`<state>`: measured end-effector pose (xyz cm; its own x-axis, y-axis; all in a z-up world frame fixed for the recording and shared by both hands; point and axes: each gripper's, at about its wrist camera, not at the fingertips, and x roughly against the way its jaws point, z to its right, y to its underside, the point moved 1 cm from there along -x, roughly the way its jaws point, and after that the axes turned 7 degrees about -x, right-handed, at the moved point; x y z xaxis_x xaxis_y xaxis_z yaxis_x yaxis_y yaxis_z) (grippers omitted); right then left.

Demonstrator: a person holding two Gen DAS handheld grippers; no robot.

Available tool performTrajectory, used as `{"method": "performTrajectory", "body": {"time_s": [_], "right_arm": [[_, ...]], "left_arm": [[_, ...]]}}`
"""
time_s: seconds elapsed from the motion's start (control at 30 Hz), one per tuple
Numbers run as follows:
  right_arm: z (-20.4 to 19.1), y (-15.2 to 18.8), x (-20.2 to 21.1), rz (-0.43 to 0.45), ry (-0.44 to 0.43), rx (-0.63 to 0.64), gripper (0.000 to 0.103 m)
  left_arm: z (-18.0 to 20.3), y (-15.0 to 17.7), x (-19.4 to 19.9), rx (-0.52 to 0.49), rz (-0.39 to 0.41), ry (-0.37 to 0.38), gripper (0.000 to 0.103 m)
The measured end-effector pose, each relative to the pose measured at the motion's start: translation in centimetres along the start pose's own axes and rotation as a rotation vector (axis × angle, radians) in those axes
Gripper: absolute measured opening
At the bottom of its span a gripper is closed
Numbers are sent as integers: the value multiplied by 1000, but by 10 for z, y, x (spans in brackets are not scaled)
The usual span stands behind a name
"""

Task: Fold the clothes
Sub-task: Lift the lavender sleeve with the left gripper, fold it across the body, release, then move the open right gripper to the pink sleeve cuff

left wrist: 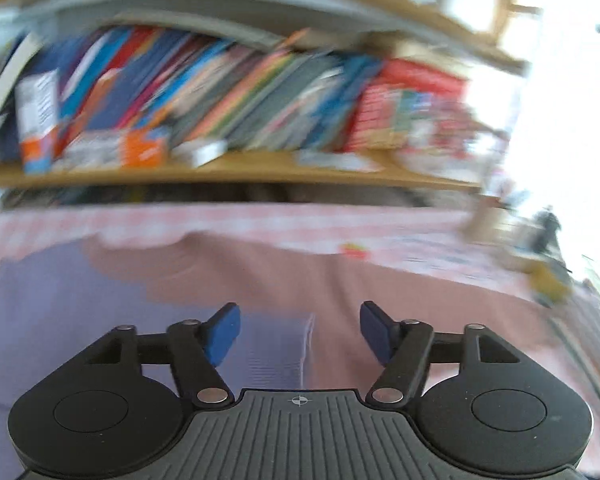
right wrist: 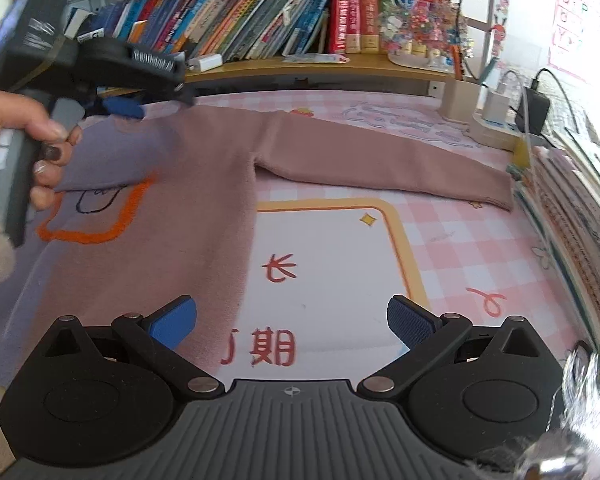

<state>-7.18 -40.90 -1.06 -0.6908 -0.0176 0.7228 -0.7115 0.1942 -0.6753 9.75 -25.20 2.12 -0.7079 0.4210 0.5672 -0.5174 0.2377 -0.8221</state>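
The left gripper (left wrist: pixel 300 330) and right gripper (right wrist: pixel 292 320) are both standing wide open; a hand (right wrist: pixel 40 140) is gripping the left one's handle.

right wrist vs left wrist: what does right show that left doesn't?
Right wrist only: the outstretched mauve sleeve, the orange outlined patch on the sweater front, the white desk mat panel with red characters, the hand holding the left gripper, the white power strip.

Left wrist only: a folded lilac fabric edge between its open fingers; view is blurred.

Both: mauve knit sweater, pink checked desk cover, shelf of leaning books, open right gripper.
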Motion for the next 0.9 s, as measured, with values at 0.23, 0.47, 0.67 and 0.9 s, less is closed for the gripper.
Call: {"method": "performTrajectory", "body": {"time_s": [0.23,0.47,0.67,0.9], "right_arm": [[-22,1,-12,-34,-80,33,103],[-32,4,-11,-38,-57,2,99],[-38,13,-5,-71,19,-29,73],[-45,27,0,-116,61,-62,39]], "left_arm": [[-42,57,88,2,-29,-212,70],[-111,141,162,161,-137,-547,69],[-138,163,177,317,-150,-498,68],[-157,172,172,349,-169,-410,28]]}}
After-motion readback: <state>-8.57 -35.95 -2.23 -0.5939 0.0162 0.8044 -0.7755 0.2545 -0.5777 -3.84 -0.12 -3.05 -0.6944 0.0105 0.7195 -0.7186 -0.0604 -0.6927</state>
